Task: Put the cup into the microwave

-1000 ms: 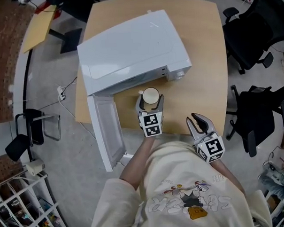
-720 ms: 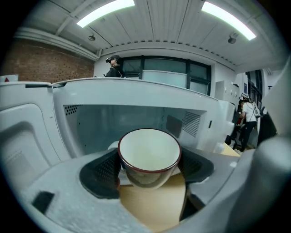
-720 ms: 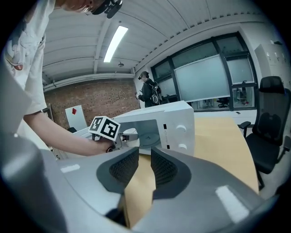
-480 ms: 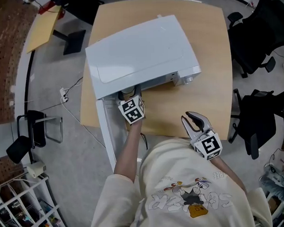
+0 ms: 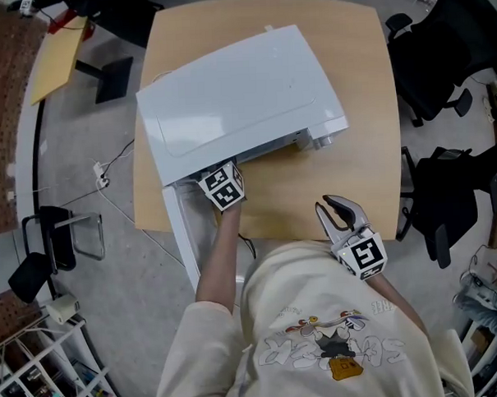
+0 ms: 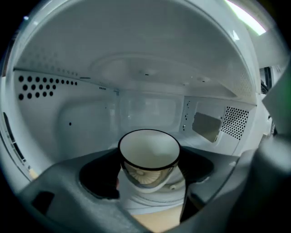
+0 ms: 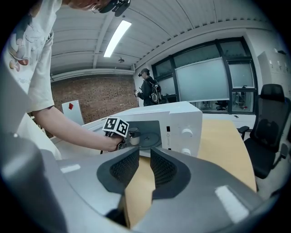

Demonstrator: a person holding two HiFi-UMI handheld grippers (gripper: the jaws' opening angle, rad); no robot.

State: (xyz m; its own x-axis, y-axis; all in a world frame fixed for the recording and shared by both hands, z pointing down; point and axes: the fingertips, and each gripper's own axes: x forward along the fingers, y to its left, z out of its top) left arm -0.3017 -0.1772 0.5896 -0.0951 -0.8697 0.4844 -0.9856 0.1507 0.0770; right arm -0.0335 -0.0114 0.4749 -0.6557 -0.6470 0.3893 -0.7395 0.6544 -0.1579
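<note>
Inside microwave (image 5: 236, 95) cavity, left tongs (image 6: 149, 168) grip cup (image 6: 149, 157) by its sides, upright. Door (image 5: 183, 237) open. Right tongs (image 7: 144, 159) over surface (image 5: 346, 173) edge: jaws narrow, just been closing, nothing btwn them.

We find no word, brand or number that reads. The sweatshirt (image 5: 321, 347) print stays too small to make out. So does the dark label (image 7: 168, 132) on the microwave (image 7: 182, 119), at nine o'clock from its upper knob (image 7: 186, 132). The cubes (image 5: 222, 186) bear only square markers, and a white board (image 7: 72, 111) shows a red diamond.
</note>
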